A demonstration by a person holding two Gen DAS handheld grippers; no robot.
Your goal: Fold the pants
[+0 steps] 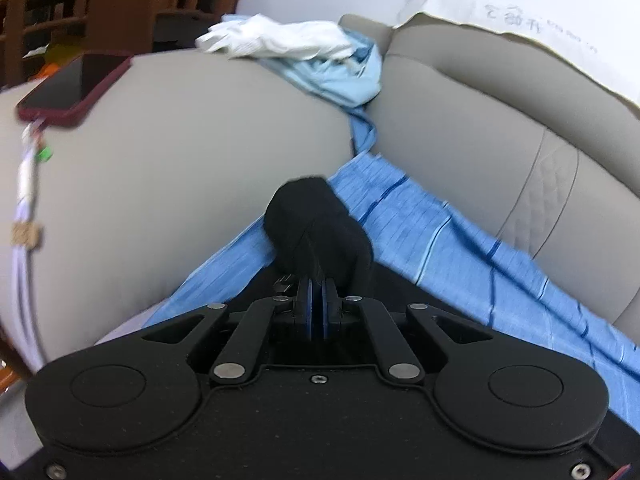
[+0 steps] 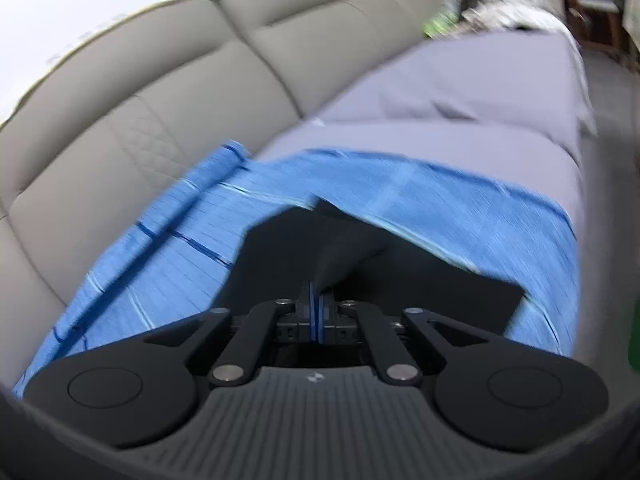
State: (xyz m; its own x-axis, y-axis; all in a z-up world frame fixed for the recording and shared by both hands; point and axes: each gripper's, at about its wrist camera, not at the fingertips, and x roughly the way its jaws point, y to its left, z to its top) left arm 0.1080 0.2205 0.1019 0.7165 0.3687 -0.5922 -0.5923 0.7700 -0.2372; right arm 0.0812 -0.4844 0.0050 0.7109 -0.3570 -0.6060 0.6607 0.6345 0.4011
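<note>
Black pants (image 1: 316, 224) lie on a blue striped cloth (image 1: 440, 232) spread over a grey sofa seat. My left gripper (image 1: 317, 280) is shut on a bunched end of the pants, held up near the sofa armrest. In the right wrist view my right gripper (image 2: 318, 288) is shut on a flat edge of the black pants (image 2: 340, 240), which drape over the blue cloth (image 2: 460, 208). Most of the pants lies hidden under the gripper bodies.
A grey armrest (image 1: 180, 152) carries a red phone (image 1: 76, 84) with a white cable (image 1: 24, 184). White and light-blue clothes (image 1: 296, 48) are piled behind it. The sofa backrest (image 2: 140, 100) and a lilac seat cover (image 2: 460, 92) stretch rightward.
</note>
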